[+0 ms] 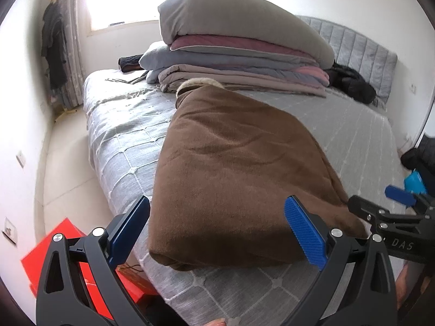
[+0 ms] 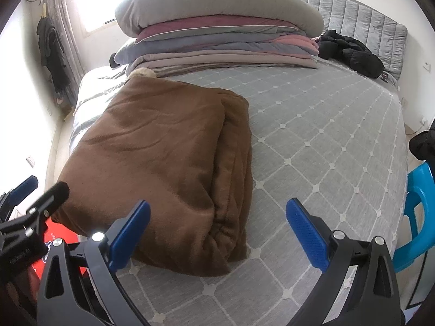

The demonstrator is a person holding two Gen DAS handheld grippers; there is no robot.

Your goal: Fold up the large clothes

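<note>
The left gripper [image 1: 217, 228] hangs with its jaws spread wide and nothing between them, just short of the near edge of the folded brown coat [image 1: 231, 168]. The right gripper [image 2: 217, 231] is likewise spread and empty, above the bare bedspread [image 2: 326, 141] just to the right of the coat's near corner. The coat lies as a thick bundle on the left half of the bed, its near end close to the foot edge, a pale fur collar [image 2: 142, 72] peeking out at the far end.

The right wrist view shows the stacked folded layers along the coat's right side, which the left view hides; the left view shows the rounded fold at the near edge and red boxes [image 1: 54, 250] on the floor beside the bed. Each view catches the other gripper at its margin.

Beyond the coat, a pile of folded quilts [image 2: 217, 35] fills the head of the bed, touching or nearly touching the collar. A black jacket [image 2: 350, 51] lies beside the pile against the padded headboard [image 2: 367, 16]. A blue plastic chair [image 2: 418, 212] stands off the bed's right edge. Dark clothes [image 1: 54, 51] hang by the curtain at the far left.

The right half of the bedspread is bare; the coat's left side runs near the mattress edge.
</note>
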